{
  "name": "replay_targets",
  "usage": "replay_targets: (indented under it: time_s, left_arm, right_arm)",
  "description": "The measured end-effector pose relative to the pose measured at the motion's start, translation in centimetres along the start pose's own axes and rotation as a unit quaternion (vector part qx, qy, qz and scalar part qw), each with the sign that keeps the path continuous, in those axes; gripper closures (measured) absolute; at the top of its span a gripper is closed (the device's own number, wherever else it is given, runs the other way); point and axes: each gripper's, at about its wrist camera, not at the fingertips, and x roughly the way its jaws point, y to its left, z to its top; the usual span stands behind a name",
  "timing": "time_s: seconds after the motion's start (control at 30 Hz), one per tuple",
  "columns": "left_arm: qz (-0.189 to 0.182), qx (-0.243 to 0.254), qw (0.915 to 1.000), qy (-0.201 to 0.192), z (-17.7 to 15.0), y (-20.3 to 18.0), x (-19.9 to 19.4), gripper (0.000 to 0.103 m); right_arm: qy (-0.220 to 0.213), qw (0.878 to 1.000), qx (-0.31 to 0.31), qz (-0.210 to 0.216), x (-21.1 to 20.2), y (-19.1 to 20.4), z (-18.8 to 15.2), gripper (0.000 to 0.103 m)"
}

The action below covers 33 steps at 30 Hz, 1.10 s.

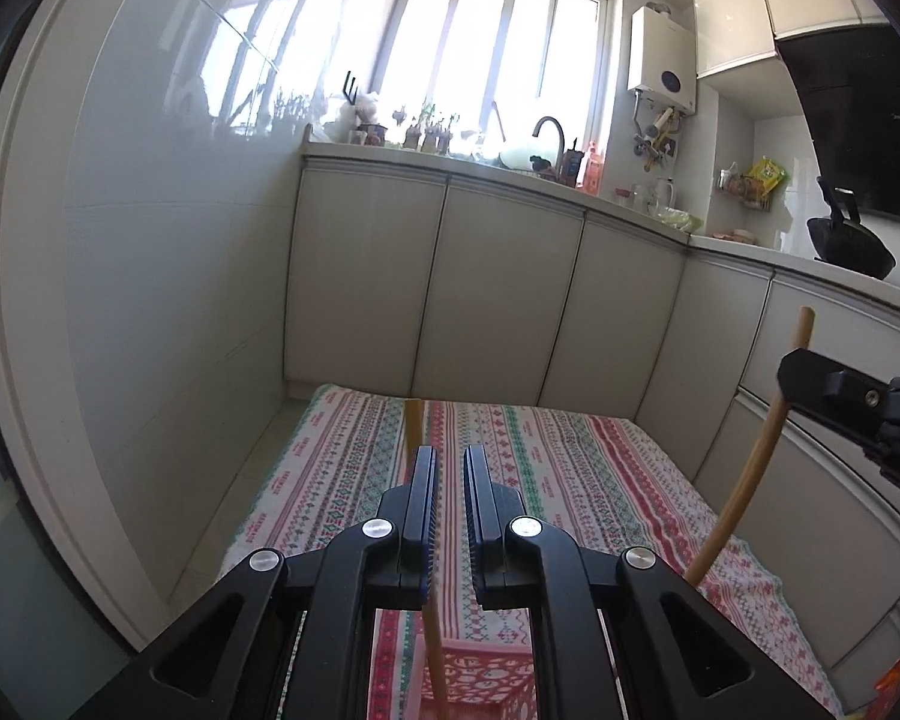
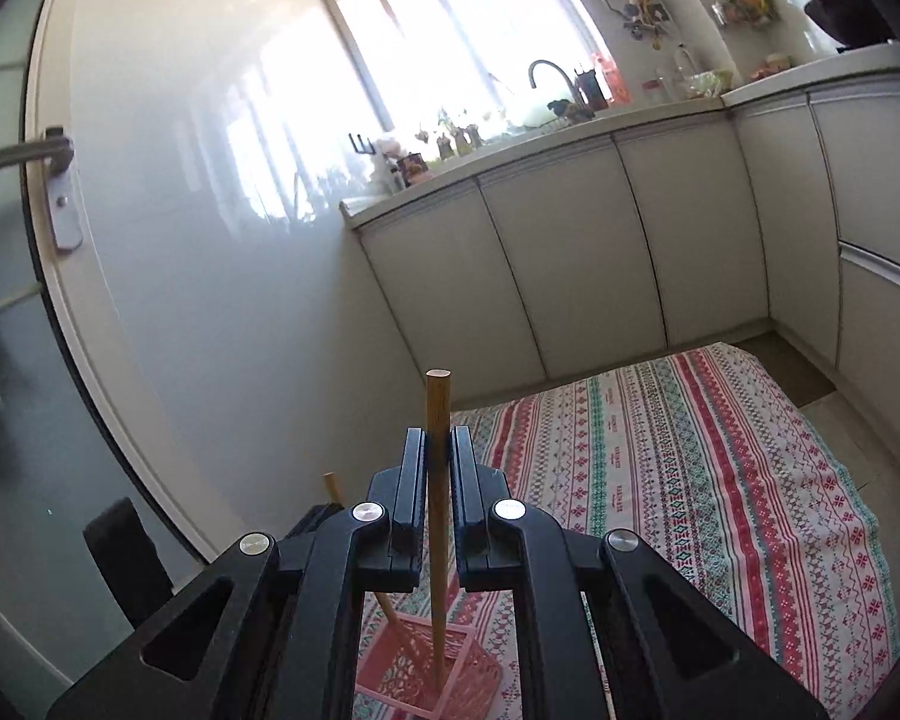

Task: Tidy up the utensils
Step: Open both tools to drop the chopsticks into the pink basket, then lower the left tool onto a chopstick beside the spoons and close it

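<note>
My left gripper [image 1: 450, 456] is a little open; a wooden chopstick [image 1: 415, 426] rests against its left finger, with a gap to the right finger, and its lower end stands in a pink perforated basket [image 1: 486, 675] below. My right gripper [image 2: 438, 438] is shut on a second wooden chopstick [image 2: 437, 414], held upright with its lower end in the pink basket [image 2: 468, 678]. The right gripper [image 1: 810, 375] and its chopstick [image 1: 756, 456] show at the right of the left wrist view. The first chopstick [image 2: 332, 487] leans at the left in the right wrist view.
A patterned striped cloth [image 1: 570, 480] covers the floor under the basket. Grey kitchen cabinets [image 1: 498, 276] stand behind and to the right, with a cluttered counter and sink tap [image 1: 549, 132]. A glossy white wall [image 1: 180, 240] is on the left, a door handle [image 2: 36, 153] beside it.
</note>
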Motion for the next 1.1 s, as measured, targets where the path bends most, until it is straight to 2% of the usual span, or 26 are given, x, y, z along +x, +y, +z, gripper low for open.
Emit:
replay_targets:
  time_s: [0.1, 0.13, 0.17, 0.33, 0.43, 0.5, 0.57, 0.6, 0.8, 0.9, 1.0, 1.1]
  left_arm:
    - [0.007, -0.008, 0.9998, 0.017, 0.1, 0.5, -0.4, 0.080]
    - [0.007, -0.012, 0.9996, 0.025, 0.1, 0.7, -0.6, 0.071]
    - [0.009, -0.016, 0.9994, 0.031, 0.3, 0.9, -0.9, 0.064]
    - [0.029, -0.027, 0.9969, 0.067, 0.9, 2.0, -2.4, 0.044]
    - [0.057, -0.031, 0.9929, 0.100, 0.9, 2.5, -2.9, 0.030]
    - [0.083, -0.034, 0.9886, 0.121, 0.8, 2.9, -3.0, 0.029]
    - [0.090, -0.041, 0.9850, 0.141, 0.7, 3.2, -3.1, 0.026]
    - [0.096, -0.045, 0.9830, 0.150, 0.6, 3.4, -3.2, 0.025]
    - [0.092, -0.068, 0.9742, 0.195, 0.1, 3.9, -3.3, 0.020]
    - [0.084, -0.073, 0.9687, 0.222, -0.3, 3.7, -3.3, 0.019]
    - [0.069, -0.076, 0.9612, 0.256, -1.0, 3.0, -3.4, 0.017]
    - [0.048, -0.075, 0.9455, 0.313, -2.3, 2.0, -3.2, 0.017]
  right_arm:
    - [0.015, 0.999, -0.038, -0.012, 1.5, 0.9, -1.1, 0.095]
    - [0.022, 0.999, -0.047, -0.015, 2.1, 1.1, -1.4, 0.095]
    - [0.029, 0.998, -0.052, -0.016, 2.6, 1.2, -1.7, 0.095]
    - [0.068, 0.996, -0.058, -0.011, 4.9, 1.3, -3.0, 0.095]
    - [0.097, 0.995, -0.032, 0.022, 6.1, 1.1, -3.4, 0.094]
    - [0.128, 0.990, 0.008, 0.063, 6.8, 0.7, -3.4, 0.086]
    - [0.142, 0.985, 0.045, 0.089, 7.0, 0.1, -3.4, 0.063]
    - [0.141, 0.984, 0.054, 0.095, 6.8, -0.1, -3.3, 0.060]
    - [0.140, 0.982, 0.065, 0.106, 4.6, -0.6, -2.3, 0.056]
    - [0.151, 0.984, 0.054, 0.081, 3.1, -1.1, -1.7, 0.051]
    - [0.186, 0.982, 0.036, 0.023, 1.2, -2.4, -1.7, 0.047]
    - [0.222, 0.974, 0.018, -0.026, -0.7, -4.2, -2.3, 0.039]
